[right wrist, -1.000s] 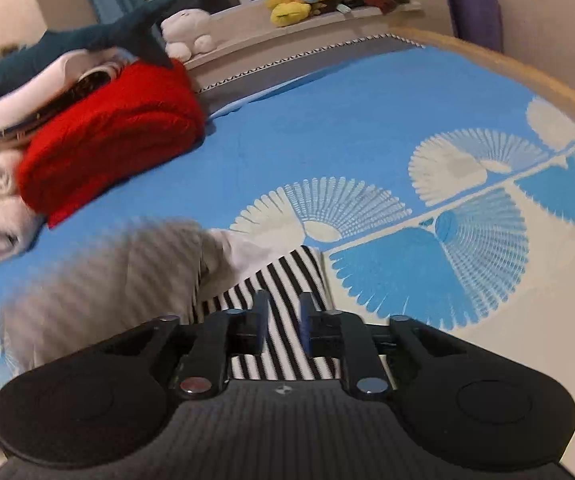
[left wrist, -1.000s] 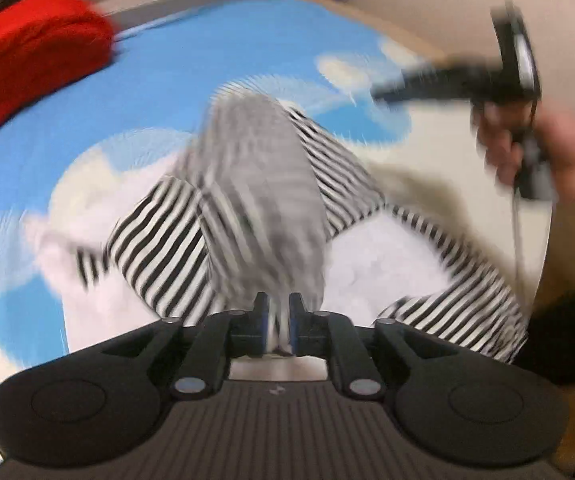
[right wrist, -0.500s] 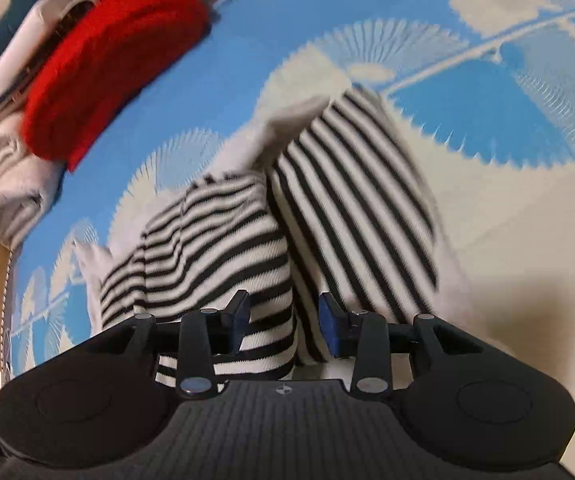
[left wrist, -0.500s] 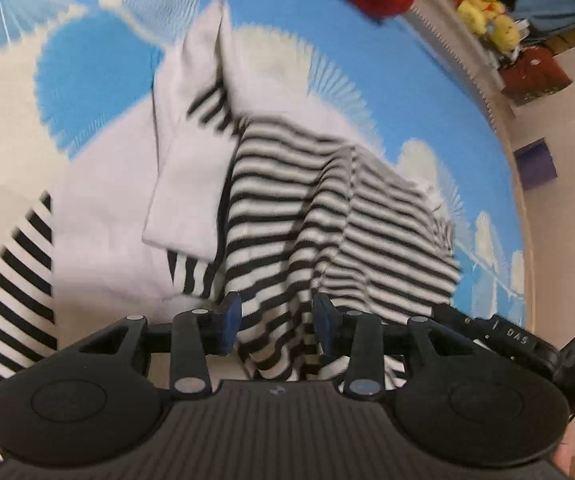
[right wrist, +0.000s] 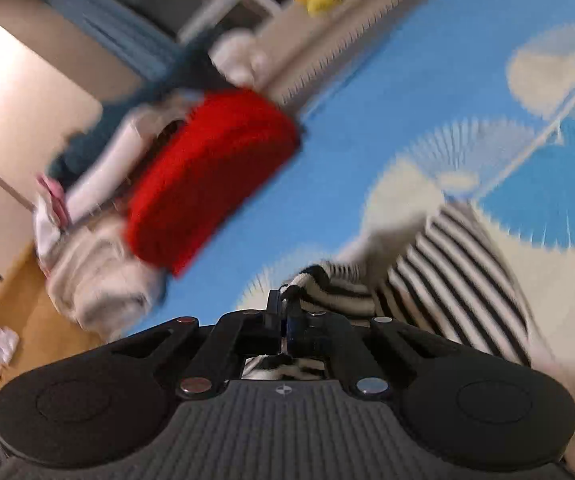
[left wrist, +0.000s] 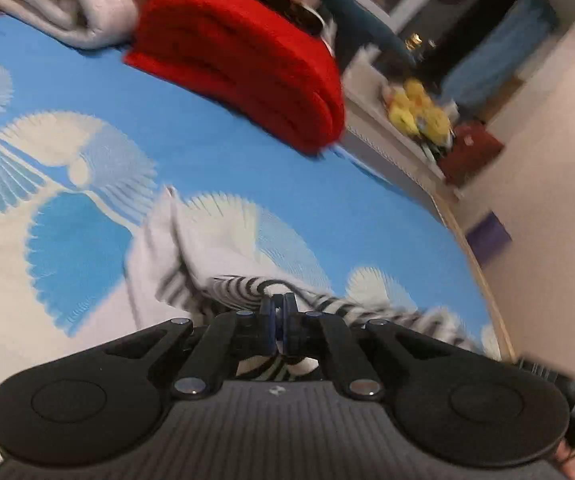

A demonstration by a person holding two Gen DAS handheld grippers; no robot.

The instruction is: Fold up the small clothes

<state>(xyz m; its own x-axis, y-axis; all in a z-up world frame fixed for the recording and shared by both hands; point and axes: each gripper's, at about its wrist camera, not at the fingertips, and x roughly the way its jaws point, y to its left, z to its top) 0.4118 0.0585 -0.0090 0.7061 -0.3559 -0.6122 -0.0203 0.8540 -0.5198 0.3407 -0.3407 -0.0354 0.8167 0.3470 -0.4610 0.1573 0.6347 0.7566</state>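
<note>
On the blue bedspread (left wrist: 247, 152), left gripper (left wrist: 278, 312) and right gripper (right wrist: 285, 312) each pinch the striped garment (right wrist: 459, 264) ahead; mid-fold, next probably lay it flat.

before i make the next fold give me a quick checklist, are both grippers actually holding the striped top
1. Left gripper shut on the black-and-white striped knit top: ok, fabric is pinched between the closed fingers.
2. Right gripper shut on the same top: ok, a striped edge is bunched at its tips.
3. Top lying flat: not ok, it is rumpled and doubled over.
4. Folded red knit blanket apart from the top: ok, blue patterned bedspread shows between them.
5. Which part of the top each gripper holds: cannot tell, the pictures are blurred.
</note>
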